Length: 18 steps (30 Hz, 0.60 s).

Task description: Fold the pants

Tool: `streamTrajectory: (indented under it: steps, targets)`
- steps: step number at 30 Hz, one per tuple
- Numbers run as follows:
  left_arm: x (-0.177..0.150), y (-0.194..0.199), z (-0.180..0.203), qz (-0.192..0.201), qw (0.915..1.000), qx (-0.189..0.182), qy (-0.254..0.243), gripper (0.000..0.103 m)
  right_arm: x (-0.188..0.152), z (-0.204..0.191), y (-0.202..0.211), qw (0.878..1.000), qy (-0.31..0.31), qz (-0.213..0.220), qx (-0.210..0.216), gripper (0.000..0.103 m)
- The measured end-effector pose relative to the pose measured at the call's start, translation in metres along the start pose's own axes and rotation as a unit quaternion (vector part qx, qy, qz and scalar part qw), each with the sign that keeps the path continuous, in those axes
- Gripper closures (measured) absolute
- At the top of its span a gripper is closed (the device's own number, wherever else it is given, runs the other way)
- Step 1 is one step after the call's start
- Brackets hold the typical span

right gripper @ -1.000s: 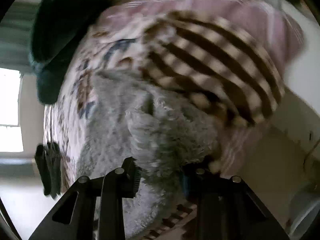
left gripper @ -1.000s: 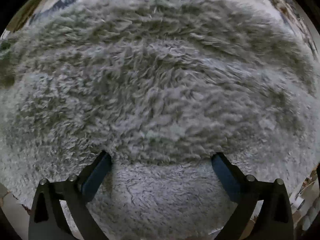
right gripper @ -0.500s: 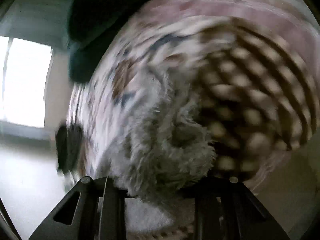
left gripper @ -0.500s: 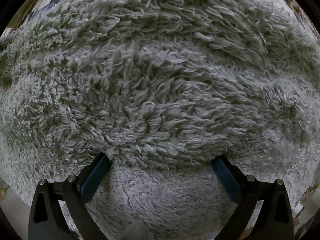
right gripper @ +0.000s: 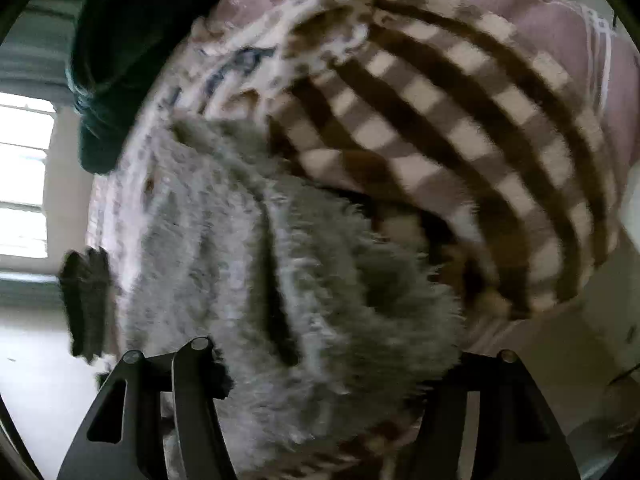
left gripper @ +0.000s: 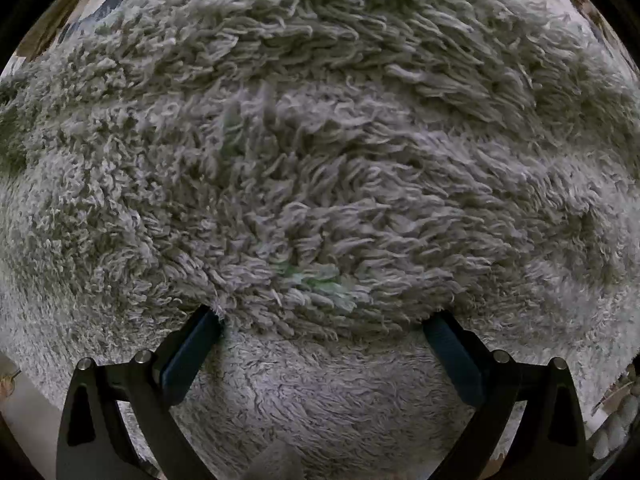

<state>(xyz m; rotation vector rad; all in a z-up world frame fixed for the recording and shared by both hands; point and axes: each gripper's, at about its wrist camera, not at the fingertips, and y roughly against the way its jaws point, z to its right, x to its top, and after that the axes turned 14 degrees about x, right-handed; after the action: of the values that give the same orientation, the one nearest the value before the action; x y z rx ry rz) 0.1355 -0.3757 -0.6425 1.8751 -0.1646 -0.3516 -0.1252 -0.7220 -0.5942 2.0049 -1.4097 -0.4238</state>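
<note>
**Gripping shaggy grey pants over a checked blanket**

Filling the left wrist view: grey pants (left gripper: 320,168), left tool (left gripper: 322,332) spread wide against the pile. Only in the right wrist view: right tool (right gripper: 320,376) clamped on a bunched fold of pants (right gripper: 304,288), brown checked blanket (right gripper: 460,120) just behind, dark green cloth (right gripper: 120,40) beyond.

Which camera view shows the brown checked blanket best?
The right wrist view: the brown checked blanket fills its upper right, slightly blurred, behind the grey fluffy pants. The left wrist view shows none of it, only the pants' pile.
</note>
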Motion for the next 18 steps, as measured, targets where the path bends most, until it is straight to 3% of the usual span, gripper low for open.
streamTrajectory:
  steps: [2, 6, 9, 12, 14, 18]
  targets:
    - [-0.001, -0.001, 0.001, 0.003, 1.0000, 0.002, 0.001, 0.000, 0.001, -0.012, 0.003, 0.999, 0.011, 0.016, 0.030, 0.071]
    - [-0.003, -0.001, 0.002, 0.003, 1.0000, 0.003, 0.002, 0.000, -0.001, -0.034, -0.008, 0.998, 0.052, 0.008, 0.020, 0.069]
    - [-0.004, -0.001, 0.002, 0.004, 1.0000, 0.002, 0.001, 0.000, 0.002, -0.019, -0.025, 1.000, 0.026, -0.006, 0.009, 0.067]
    - [-0.007, -0.001, 0.002, 0.007, 1.0000, 0.000, 0.003, 0.000, 0.007, -0.010, -0.027, 0.999, -0.013, 0.012, 0.030, 0.070]
    - [-0.011, 0.001, 0.001, 0.010, 1.0000, 0.000, 0.001, 0.000, 0.007, -0.014, -0.021, 0.999, -0.017, 0.028, 0.035, 0.080]
    - [-0.019, 0.016, -0.005, 0.023, 0.9996, -0.004, -0.014, 0.000, -0.001, -0.033, 0.008, 0.997, -0.026, 0.060, 0.046, 0.081]
